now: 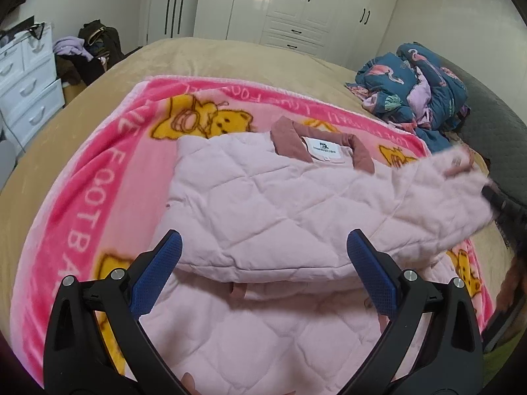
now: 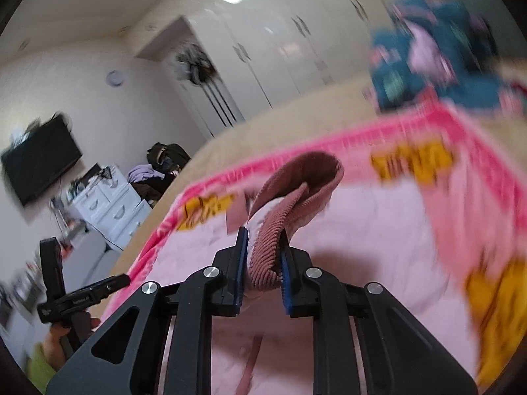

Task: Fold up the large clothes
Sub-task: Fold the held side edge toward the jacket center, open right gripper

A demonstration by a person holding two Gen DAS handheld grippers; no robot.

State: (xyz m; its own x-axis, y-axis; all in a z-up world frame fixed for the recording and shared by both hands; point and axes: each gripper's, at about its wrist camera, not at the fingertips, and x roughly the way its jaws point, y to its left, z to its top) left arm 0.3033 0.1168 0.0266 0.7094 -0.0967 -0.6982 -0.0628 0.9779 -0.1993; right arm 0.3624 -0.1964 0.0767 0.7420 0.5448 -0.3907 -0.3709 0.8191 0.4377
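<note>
A pale pink quilted jacket (image 1: 263, 197) lies on a pink bear-print blanket (image 1: 98, 171), its dusty-pink collar (image 1: 290, 135) and white label toward the far side. My left gripper (image 1: 265, 250) hovers open over the jacket's near folded edge, with nothing between its blue pads. The jacket's sleeve (image 1: 444, 197) rises blurred at the right, where my right gripper (image 1: 490, 197) shows only as a dark shape. In the right wrist view my right gripper (image 2: 263, 240) is shut on the ribbed dusty-pink cuff (image 2: 266, 256), lifted above the jacket (image 2: 362, 247). A hand holds the left gripper (image 2: 89, 260) at lower left.
The blanket covers a tan bed (image 1: 197, 56). A blue flamingo-print bundle (image 1: 418, 89) sits at the bed's far right by a dark padded headboard (image 1: 494, 131). A white drawer unit (image 1: 29, 82), a clothes heap (image 1: 95, 49) and white wardrobes (image 1: 296, 6) stand beyond.
</note>
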